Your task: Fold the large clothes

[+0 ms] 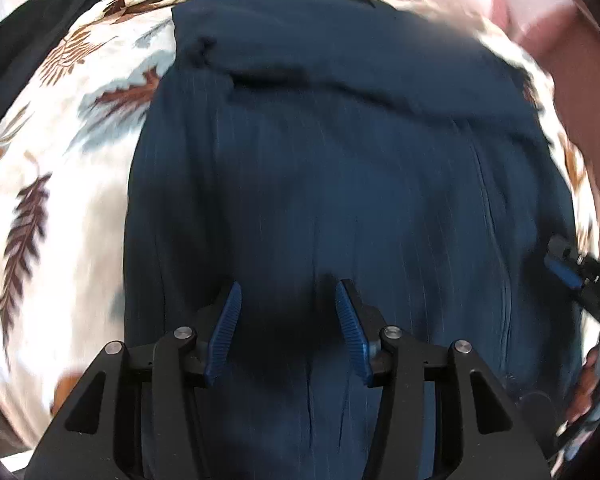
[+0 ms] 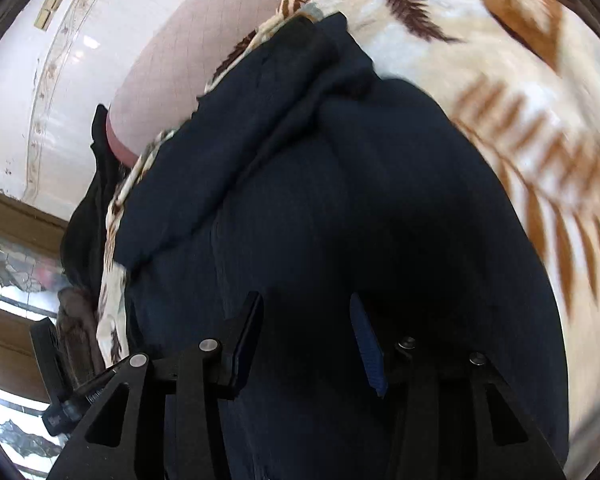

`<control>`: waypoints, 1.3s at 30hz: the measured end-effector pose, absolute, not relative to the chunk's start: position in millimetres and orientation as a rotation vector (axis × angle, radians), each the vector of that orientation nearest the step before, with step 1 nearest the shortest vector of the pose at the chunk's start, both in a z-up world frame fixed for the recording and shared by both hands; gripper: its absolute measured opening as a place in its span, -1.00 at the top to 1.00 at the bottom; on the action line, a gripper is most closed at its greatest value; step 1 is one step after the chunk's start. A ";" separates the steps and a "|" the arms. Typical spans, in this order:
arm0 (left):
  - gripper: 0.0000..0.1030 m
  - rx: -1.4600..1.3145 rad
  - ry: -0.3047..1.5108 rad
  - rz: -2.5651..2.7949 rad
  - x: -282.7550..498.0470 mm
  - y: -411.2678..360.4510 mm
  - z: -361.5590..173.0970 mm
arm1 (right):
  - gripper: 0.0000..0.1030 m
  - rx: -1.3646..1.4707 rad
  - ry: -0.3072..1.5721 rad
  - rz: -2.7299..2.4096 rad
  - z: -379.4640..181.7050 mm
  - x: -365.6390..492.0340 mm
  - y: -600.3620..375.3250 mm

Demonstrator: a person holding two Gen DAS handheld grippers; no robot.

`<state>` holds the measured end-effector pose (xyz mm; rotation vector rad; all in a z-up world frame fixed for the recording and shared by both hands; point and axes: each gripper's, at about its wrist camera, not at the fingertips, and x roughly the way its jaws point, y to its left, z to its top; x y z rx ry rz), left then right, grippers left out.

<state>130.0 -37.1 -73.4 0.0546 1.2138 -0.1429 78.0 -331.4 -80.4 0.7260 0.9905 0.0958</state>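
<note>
In the left wrist view, a cream blanket [image 1: 60,168] printed with brown and grey fern leaves covers the bed. On it lies the dark navy garment [image 1: 340,180], spread flat with a folded ridge across its far part. The left tool [image 1: 288,320] hovers over the near cloth, its blue pads spread apart with nothing between them. At the right edge, part of the right tool [image 1: 572,276] shows beside the garment's edge. In the right wrist view that tool's jaws also stand spread above the navy cloth. No writing or label can be read.
</note>
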 end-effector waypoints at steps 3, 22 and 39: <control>0.08 0.082 1.217 -0.158 100.9 -37.9 -73.6 | 0.10 0.718 1.019 0.106 -79.4 44.8 -327.9; 0.07 0.135 1.223 -0.139 20.4 -13.3 -68.8 | -0.15 0.666 1.042 0.051 -46.7 -75.1 -370.6; -0.15 -0.134 1.368 -0.085 25.7 83.6 -82.9 | -0.27 0.742 1.060 0.114 -81.4 -97.5 -398.5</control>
